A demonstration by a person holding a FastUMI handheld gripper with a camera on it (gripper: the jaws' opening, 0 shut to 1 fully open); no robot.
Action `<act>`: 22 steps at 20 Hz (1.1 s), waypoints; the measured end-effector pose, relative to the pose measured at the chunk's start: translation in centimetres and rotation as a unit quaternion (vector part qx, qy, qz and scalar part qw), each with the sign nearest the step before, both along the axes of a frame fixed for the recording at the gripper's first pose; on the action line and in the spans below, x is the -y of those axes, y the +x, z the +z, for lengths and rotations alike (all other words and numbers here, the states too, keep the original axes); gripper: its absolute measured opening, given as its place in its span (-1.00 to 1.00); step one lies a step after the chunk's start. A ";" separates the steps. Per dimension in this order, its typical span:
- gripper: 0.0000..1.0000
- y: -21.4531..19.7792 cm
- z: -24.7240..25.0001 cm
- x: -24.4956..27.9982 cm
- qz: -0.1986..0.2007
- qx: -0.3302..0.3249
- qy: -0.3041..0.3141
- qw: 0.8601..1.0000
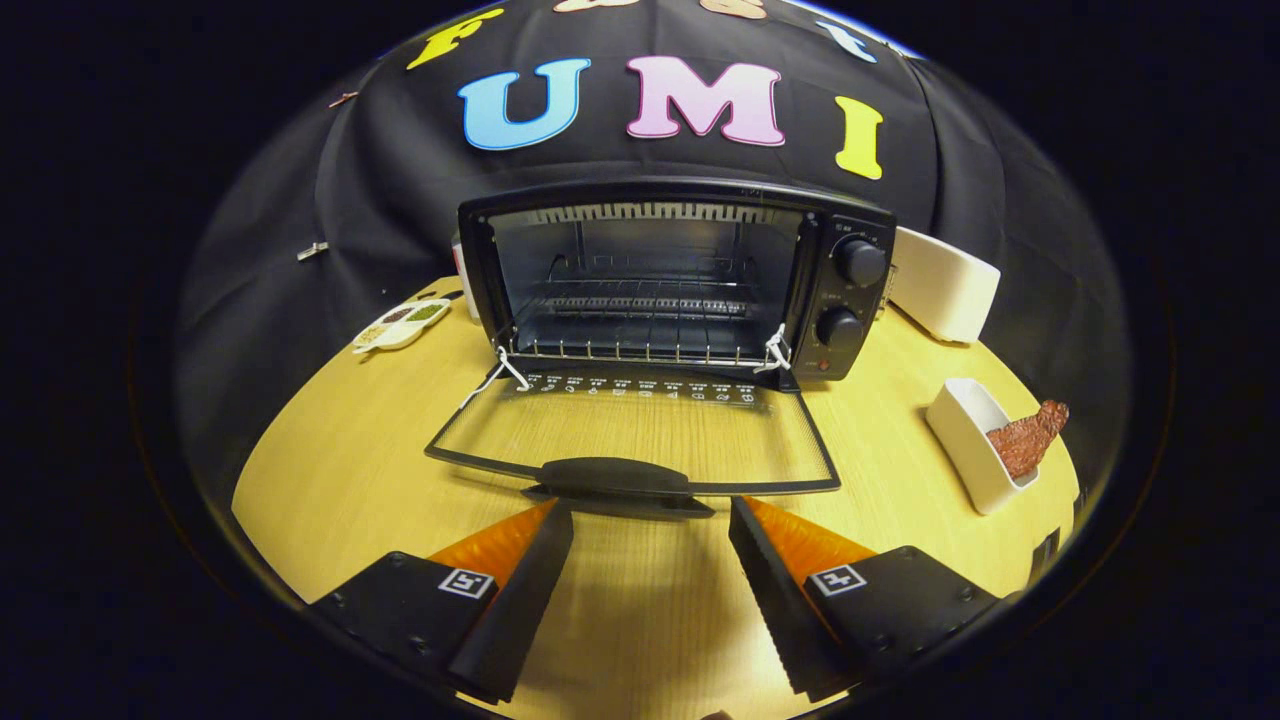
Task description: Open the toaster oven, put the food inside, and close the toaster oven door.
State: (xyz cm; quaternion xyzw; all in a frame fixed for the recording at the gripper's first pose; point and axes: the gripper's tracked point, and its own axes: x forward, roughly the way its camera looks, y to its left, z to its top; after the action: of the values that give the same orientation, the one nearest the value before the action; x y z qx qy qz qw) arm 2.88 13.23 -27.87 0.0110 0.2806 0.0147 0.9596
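In the gripper view the oven [672, 280] sat with its door [640, 440] already dropped flat on the table [340, 470], rack bare inside. The gripper [650, 520] was spread wide and holding nothing, fingertips just short of the door handle [615, 478]. So opening looked done and fetching the food was up next, I'd say. The meat [1027, 440] lay in a white dish [965, 430] well off to the oven's right, so the next move probably meant swinging over there and pinching it.
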 end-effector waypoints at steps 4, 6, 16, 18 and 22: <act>0.97 -1.3 3.9 3.2 -0.011 0.026 0.000 1.000; 0.96 -1.3 6.1 5.1 -0.015 0.042 0.005 0.999; 0.96 0.1 13.4 16.8 -0.040 0.060 0.035 0.997; 0.97 0.4 13.4 19.6 -0.053 0.055 0.039 0.996; 0.98 0.3 13.2 25.1 -0.087 0.041 0.061 0.993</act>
State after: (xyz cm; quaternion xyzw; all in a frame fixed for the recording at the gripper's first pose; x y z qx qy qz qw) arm 3.17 -11.84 -14.71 0.0931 0.2376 -0.0518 0.9655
